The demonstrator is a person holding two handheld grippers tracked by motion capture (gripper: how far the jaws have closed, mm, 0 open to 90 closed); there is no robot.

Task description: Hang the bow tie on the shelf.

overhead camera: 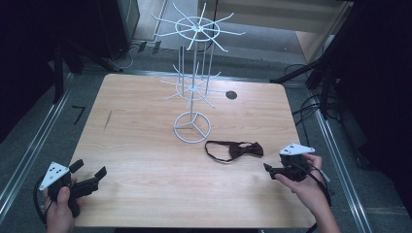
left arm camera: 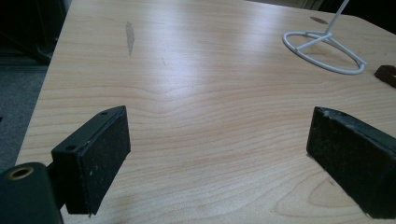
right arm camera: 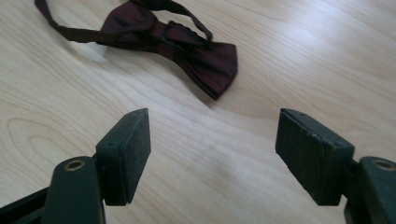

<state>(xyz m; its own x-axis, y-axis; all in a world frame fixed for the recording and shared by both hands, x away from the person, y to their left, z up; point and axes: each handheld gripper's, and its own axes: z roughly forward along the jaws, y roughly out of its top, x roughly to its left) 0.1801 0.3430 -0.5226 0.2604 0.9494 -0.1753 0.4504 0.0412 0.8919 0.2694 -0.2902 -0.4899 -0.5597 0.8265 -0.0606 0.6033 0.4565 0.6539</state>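
We have both grippers' fingers spread and empty; bow tie (overhead camera: 245,149) lies near the table's right edge, just ahead of right gripper (overhead camera: 272,169), left gripper (overhead camera: 90,171) well apart.

Table (overhead camera: 145,145) layout: wire display stand (overhead camera: 193,127) sits on it roughly centre, slightly toward the far edge; ring base flat on the surface, two tiers of hooks stacked above on the post. Bow tie (overhead camera: 240,149) lies flat on the table, right of and nearer than the stand base, close to it but apart; its strap loops out on the left side. Small round hole (overhead camera: 231,95) in the tabletop behind and right of the stand. Left gripper (overhead camera: 90,178) at the near-left corner, over the table edge. Right gripper (overhead camera: 270,168) at the near-right, just right of and nearer than the bow tie, pointing at it, not touching. Grippers well apart.
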